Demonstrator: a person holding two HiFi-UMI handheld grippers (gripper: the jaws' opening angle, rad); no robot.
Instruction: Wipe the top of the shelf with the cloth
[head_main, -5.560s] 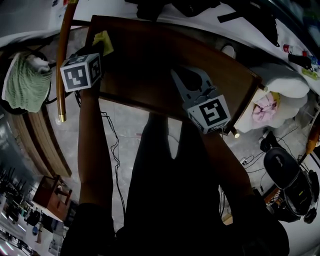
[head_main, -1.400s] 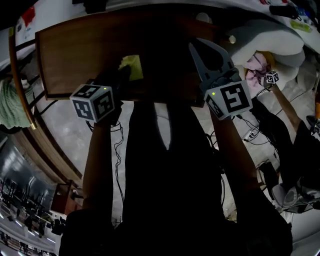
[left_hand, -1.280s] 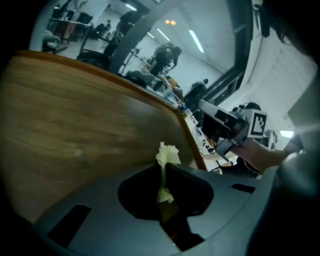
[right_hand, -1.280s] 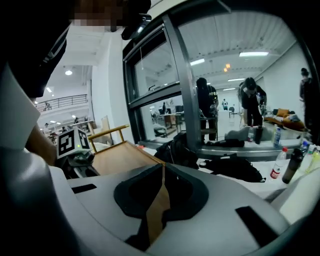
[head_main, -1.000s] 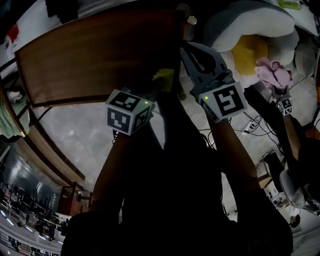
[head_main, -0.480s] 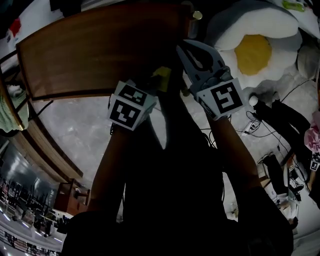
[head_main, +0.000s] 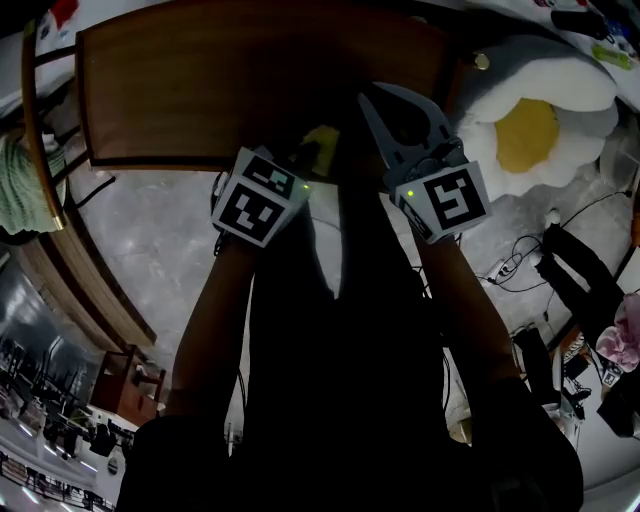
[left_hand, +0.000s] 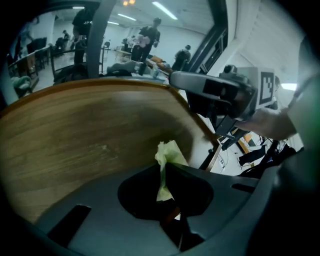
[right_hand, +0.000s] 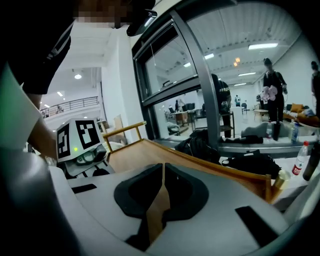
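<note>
The shelf top (head_main: 220, 90) is a brown wooden board, also seen in the left gripper view (left_hand: 75, 130) and the right gripper view (right_hand: 150, 150). A small yellow-green cloth (head_main: 320, 143) (left_hand: 167, 155) is pinched in my left gripper (head_main: 312, 150) (left_hand: 164, 172), which is shut on it and holds it at the board's near edge, towards the right end. My right gripper (head_main: 385, 105) (right_hand: 163, 172) hovers over the board's right part, just right of the left one, jaws shut with nothing between them.
A large fried-egg shaped cushion (head_main: 540, 120) lies on the floor right of the shelf. Cables (head_main: 520, 270) run over the grey floor. A wooden rail (head_main: 35, 130) and a green cloth (head_main: 18, 185) stand at left. People stand in the far background (left_hand: 150, 37).
Over the last seconds my left gripper has carried the cloth from the board's left end along the near edge towards the right. The right gripper stayed shut over the right part.
</note>
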